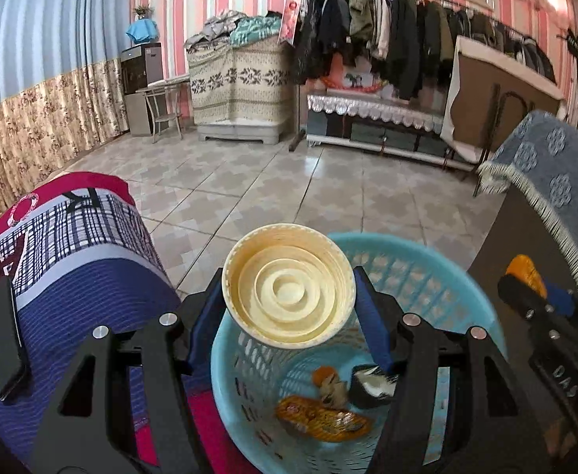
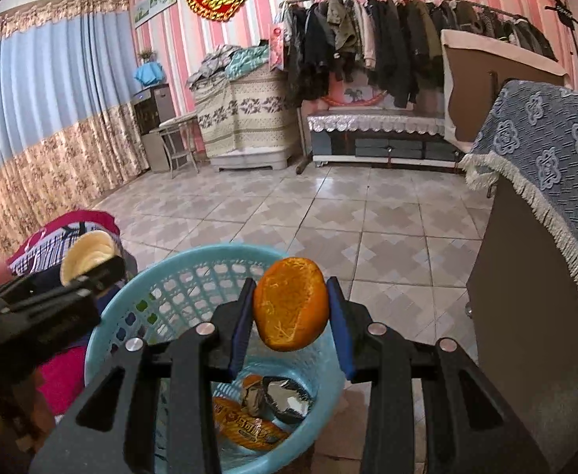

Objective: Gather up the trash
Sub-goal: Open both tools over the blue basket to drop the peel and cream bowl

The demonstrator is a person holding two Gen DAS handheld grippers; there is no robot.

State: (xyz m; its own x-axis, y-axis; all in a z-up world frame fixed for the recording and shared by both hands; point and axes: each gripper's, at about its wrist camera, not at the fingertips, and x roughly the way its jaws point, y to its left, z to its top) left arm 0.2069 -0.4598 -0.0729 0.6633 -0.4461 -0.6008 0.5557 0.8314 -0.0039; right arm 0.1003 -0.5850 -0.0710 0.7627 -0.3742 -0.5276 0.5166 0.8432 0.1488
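Room: pink-striped walls and pale floor tiles are filling the background, with a rack of dark clothes (image 2: 387, 35) hanging far behind the basket.

Landmark: I am treating the blue plastic basket (image 1: 427, 264) as my reference; it is standing on the floor between a patterned bedspread (image 1: 79, 260) and a blue-draped cabinet (image 2: 545, 181).

Left gripper: my left gripper (image 1: 289, 296) is clamping its fingers against both sides of a cream ribbed cup (image 1: 289, 290), mouth turned toward the camera, above the basket's near-left rim.

Right gripper: my right gripper (image 2: 291, 308) is pinching an orange peel (image 2: 290, 304) between narrowly parted fingers, directly above the basket's opening.

Why held so: I judge both pieces are being kept over the opening so that letting go drops them straight inside.

Count inside basket: three pieces are lying on the bottom, namely one orange snack wrapper (image 2: 245, 430), one crumpled scrap (image 2: 253, 395) and one dark foil-lined packet (image 2: 287, 399).

Count in grippers: two pieces, one each.

Count of baskets: one.

Progress: I judge both held pieces are yet to be released.
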